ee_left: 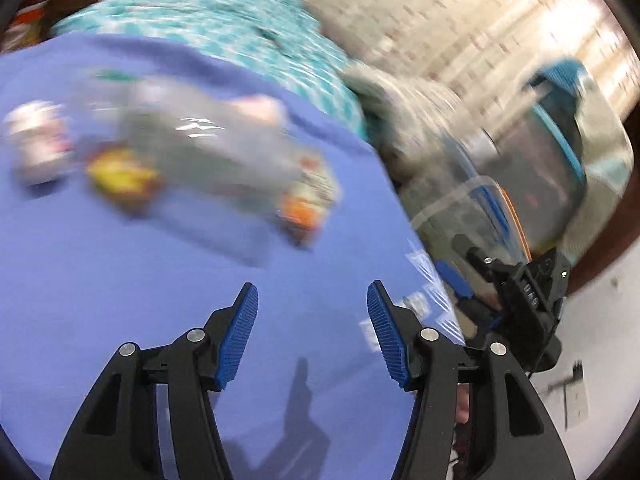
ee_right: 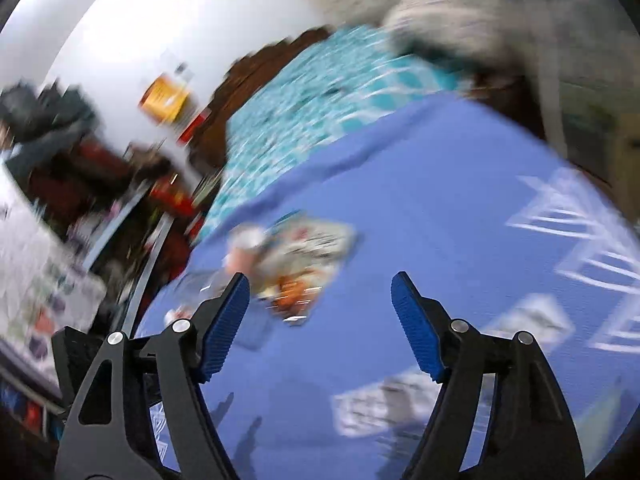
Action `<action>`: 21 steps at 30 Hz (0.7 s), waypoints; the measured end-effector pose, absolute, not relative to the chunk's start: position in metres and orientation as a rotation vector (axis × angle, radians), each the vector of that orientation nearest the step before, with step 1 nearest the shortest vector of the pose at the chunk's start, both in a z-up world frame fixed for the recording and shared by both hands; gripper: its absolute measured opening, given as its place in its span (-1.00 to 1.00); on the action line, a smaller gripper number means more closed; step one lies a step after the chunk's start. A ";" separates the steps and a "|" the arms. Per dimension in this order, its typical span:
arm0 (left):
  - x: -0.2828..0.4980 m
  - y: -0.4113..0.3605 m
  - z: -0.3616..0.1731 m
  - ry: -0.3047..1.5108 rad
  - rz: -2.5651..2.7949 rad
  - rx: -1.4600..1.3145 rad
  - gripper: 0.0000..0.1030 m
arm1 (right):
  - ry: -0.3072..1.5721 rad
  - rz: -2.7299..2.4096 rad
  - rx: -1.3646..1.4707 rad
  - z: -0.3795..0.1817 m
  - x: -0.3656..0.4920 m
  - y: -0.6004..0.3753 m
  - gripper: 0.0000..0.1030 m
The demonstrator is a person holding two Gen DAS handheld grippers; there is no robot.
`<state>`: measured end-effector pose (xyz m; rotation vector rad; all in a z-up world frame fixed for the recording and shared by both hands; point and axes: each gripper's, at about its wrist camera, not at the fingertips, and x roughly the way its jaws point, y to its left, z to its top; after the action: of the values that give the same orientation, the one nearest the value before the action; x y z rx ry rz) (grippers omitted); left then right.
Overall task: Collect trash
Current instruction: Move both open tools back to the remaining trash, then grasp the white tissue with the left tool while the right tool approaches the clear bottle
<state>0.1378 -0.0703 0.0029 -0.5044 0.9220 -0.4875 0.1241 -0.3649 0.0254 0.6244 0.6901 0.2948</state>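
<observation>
Both views are motion-blurred. A heap of trash lies on a blue cloth [ee_left: 120, 280]: a clear plastic wrapper [ee_left: 208, 152], a yellow-red packet [ee_left: 120, 176], an orange-printed packet [ee_left: 306, 200] and a white-pink cup-like item [ee_left: 36, 140]. My left gripper [ee_left: 312, 300] is open and empty, above the cloth, short of the heap. The right gripper's black body [ee_left: 524, 304] shows at the cloth's right edge. In the right wrist view the heap [ee_right: 296, 256] lies ahead left of my right gripper [ee_right: 320, 292], open and empty.
A teal patterned bedspread [ee_left: 224, 20] lies beyond the blue cloth. A clear bin with blue trim [ee_left: 552, 160] stands right of the cloth on the floor. Cluttered shelves [ee_right: 100, 184] stand at the left. White printed patterns [ee_right: 580, 224] mark the cloth.
</observation>
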 end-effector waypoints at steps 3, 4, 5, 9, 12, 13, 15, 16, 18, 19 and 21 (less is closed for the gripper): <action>0.136 -0.006 0.001 0.885 -0.380 -0.581 0.04 | 0.717 0.363 0.529 0.038 0.156 -0.313 0.43; 0.137 0.017 0.002 0.865 -0.339 -0.602 0.04 | 0.727 0.382 0.504 0.042 0.166 -0.295 0.43; 0.141 0.038 0.005 0.850 -0.292 -0.613 0.04 | 0.734 0.400 0.484 0.046 0.175 -0.281 0.44; 0.170 0.085 0.014 0.827 -0.188 -0.618 0.14 | 0.751 0.455 0.373 0.058 0.205 -0.237 0.51; 0.205 0.095 0.008 0.859 -0.159 -0.572 0.24 | 0.777 0.487 0.229 0.062 0.223 -0.202 0.68; 0.213 0.094 0.005 0.875 -0.153 -0.561 0.24 | 0.782 0.487 0.151 0.063 0.228 -0.189 0.73; 0.228 0.093 -0.004 0.901 -0.160 -0.548 0.24 | 0.785 0.478 -0.015 0.065 0.234 -0.168 0.77; 0.232 0.092 -0.007 0.908 -0.159 -0.545 0.24 | 0.790 0.476 -0.086 0.064 0.238 -0.160 0.77; 0.240 0.086 -0.015 0.926 -0.168 -0.540 0.20 | 0.819 0.480 -0.174 0.058 0.248 -0.149 0.77; 0.239 0.086 -0.023 0.937 -0.172 -0.538 0.00 | 0.848 0.496 -0.180 0.052 0.250 -0.148 0.77; 0.242 0.083 -0.031 0.963 -0.184 -0.532 -0.35 | 0.927 0.551 -0.158 0.041 0.253 -0.145 0.69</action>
<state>0.2420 0.0835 -0.0309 -0.5316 0.9628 -0.1844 0.2533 -0.1445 0.0412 -0.1578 0.9275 0.5510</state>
